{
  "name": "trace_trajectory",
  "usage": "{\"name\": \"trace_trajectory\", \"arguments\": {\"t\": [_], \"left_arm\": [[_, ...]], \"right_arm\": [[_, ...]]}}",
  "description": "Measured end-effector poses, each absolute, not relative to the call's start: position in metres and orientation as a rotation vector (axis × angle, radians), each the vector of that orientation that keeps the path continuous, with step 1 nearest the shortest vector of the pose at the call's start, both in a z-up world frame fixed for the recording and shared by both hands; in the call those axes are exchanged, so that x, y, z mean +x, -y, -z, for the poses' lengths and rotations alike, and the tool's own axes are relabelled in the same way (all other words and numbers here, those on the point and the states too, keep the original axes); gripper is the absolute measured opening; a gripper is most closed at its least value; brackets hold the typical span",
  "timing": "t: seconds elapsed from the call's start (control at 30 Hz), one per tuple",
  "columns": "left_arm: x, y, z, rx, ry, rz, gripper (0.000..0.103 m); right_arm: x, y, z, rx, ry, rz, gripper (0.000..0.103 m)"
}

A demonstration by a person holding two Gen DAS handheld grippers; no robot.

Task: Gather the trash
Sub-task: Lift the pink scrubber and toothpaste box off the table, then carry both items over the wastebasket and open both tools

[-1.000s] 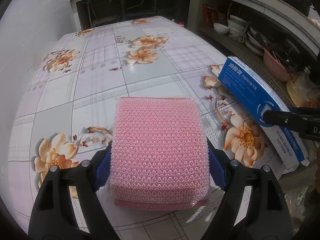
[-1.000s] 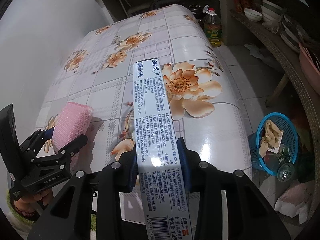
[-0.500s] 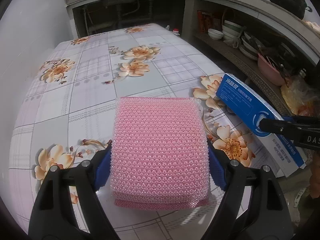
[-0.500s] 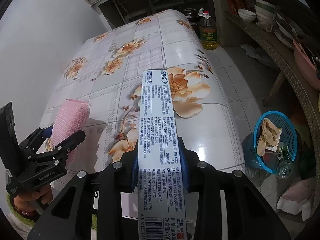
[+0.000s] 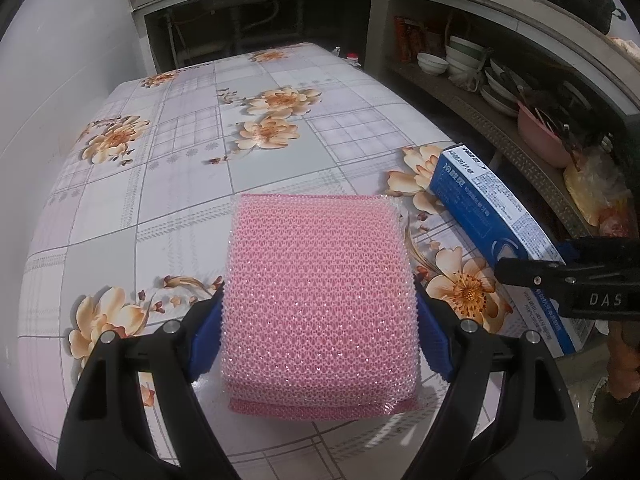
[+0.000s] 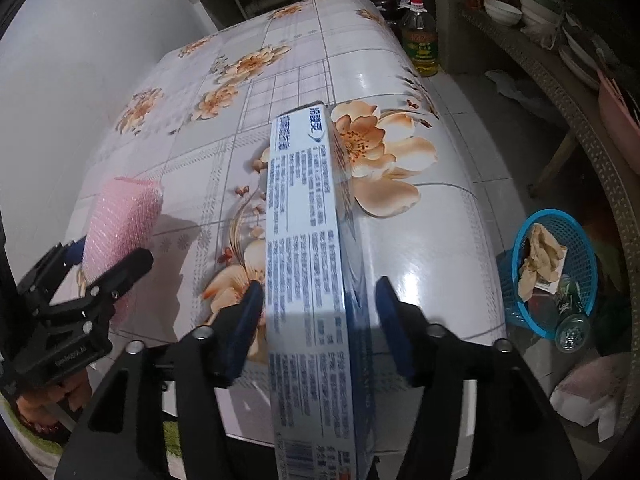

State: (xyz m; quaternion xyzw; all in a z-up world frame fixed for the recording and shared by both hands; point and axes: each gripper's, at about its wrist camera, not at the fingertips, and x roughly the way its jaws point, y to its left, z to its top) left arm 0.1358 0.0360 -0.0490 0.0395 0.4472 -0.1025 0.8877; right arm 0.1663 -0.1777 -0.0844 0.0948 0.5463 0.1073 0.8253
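My left gripper [image 5: 318, 332] is shut on a pink mesh sponge pack [image 5: 320, 296], held above the floral table [image 5: 180, 152]. The pack also shows at the left of the right wrist view [image 6: 120, 216]. A long blue and white toothpaste box [image 6: 308, 240] lies between the fingers of my right gripper [image 6: 320, 324], tilted onto its edge; the jaws stand apart with a gap on each side of the box. The box also shows at the right of the left wrist view [image 5: 492, 216].
A blue trash basket [image 6: 580, 248] with paper and a bottle stands on the floor right of the table. An oil bottle [image 6: 418, 40] stands past the far table corner. Shelves with bowls [image 5: 460, 60] run along the right.
My right gripper's jaws have opened from the toothpaste box, and the box has tilted onto its edge. Both grippers have risen a little. The left still grips the pink pack.
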Motion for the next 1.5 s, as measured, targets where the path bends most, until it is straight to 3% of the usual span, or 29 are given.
{"name": "trace_trajectory", "arguments": {"t": [0.2,0.3,0.53,0.9,1.23,1.5], "left_arm": [[0.138,-0.042,0.053,0.072,-0.939,0.205,0.077],[0.138,-0.042,0.055,0.068,-0.943,0.204,0.077],[0.140,-0.042,0.058,0.063,-0.947,0.208,0.077],[0.143,-0.009,0.037,0.102,-0.900,0.266,0.077],[0.171,0.098,0.009,0.153,-0.878,0.519,0.077],[0.219,0.242,0.039,0.166,-1.111,0.782,0.077]], "right_arm": [[0.175,0.175,0.087,0.215,-1.158,-0.223,0.061],[0.177,0.176,0.088,0.223,-1.151,-0.210,0.046],[0.173,0.182,0.082,0.248,-1.114,-0.219,0.035],[0.147,0.234,0.055,0.441,-0.978,-0.252,0.035],[0.093,0.370,0.061,0.611,-0.869,0.078,0.035],[0.050,0.468,0.131,0.840,-0.922,0.341,0.035]]}}
